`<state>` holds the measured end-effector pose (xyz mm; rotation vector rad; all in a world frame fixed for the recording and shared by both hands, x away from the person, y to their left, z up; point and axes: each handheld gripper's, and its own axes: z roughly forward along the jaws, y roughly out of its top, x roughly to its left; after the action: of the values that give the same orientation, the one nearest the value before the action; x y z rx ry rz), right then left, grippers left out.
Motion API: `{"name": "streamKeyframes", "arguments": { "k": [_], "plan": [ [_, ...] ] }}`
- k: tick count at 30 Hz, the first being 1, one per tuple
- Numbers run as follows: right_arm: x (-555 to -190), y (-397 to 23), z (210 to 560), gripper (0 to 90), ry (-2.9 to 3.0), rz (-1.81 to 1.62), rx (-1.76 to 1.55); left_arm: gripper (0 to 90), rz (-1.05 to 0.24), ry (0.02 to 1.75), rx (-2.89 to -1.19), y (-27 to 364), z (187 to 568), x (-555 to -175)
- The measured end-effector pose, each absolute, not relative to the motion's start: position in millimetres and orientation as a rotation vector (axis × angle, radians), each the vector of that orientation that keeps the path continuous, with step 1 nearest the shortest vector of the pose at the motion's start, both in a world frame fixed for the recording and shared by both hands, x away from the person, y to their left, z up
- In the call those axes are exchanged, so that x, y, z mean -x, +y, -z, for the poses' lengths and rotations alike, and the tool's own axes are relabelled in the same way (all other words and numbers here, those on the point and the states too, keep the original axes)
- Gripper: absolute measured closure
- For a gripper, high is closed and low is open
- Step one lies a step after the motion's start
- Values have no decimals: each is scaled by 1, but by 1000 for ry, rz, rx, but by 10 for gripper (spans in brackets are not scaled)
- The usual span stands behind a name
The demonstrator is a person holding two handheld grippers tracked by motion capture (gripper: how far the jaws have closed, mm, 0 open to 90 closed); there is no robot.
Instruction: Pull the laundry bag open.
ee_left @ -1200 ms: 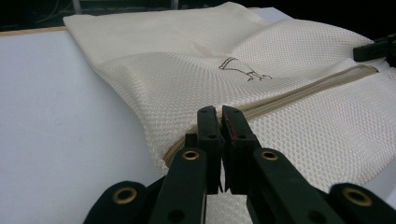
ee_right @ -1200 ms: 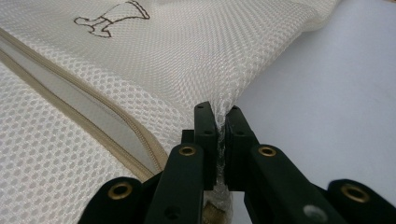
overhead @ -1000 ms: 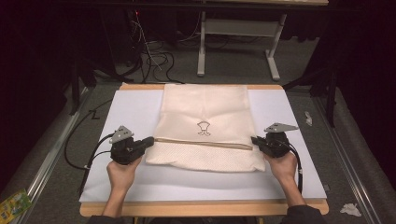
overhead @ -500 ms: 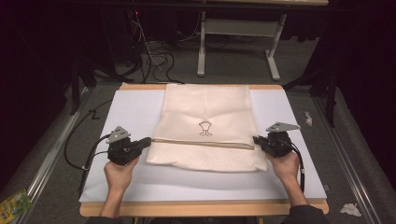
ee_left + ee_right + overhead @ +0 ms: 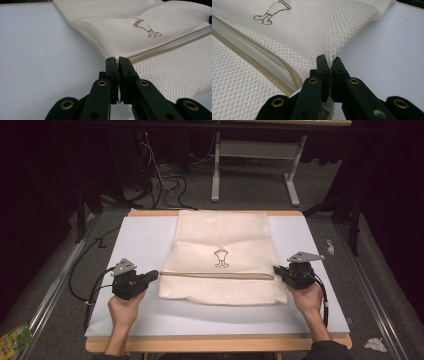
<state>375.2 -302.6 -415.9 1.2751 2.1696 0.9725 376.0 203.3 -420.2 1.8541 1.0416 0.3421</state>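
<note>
Two hand-held grippers, left and right, each pinch a side edge of the mesh laundry bag; uneven pulling could slip the thin mesh free

My left gripper has its two black jaws pressed together on the near edge of the cream mesh bag, right where the beige zipper ends, with a sliver of fabric pinched between the tips and a thin red strip showing on the inner face of the right jaw. From the pinch the mesh rises in a fold up and to the left, and a small brown logo sits on the bag's upper panel above the zipper line. I see the white table lying bare to the left of the bag, with a wooden edge along its far side.
</note>
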Motion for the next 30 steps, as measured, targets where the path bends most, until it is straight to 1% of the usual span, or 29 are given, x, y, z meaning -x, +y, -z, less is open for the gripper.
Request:
{"name": "streamKeyframes", "arguments": {
  "k": [7,13,30],
  "plan": [
    [-376,-302,418,888,2174,-962,-1286,872,-336,1039,-1865,203,426,-375],
    [-374,-302,420,885,2167,-957,-1310,871,-281,1032,-1875,199,431,-377],
    [-375,-303,434,856,2185,-978,-1340,867,-258,1058,-1889,200,435,-375]
  ]
}}
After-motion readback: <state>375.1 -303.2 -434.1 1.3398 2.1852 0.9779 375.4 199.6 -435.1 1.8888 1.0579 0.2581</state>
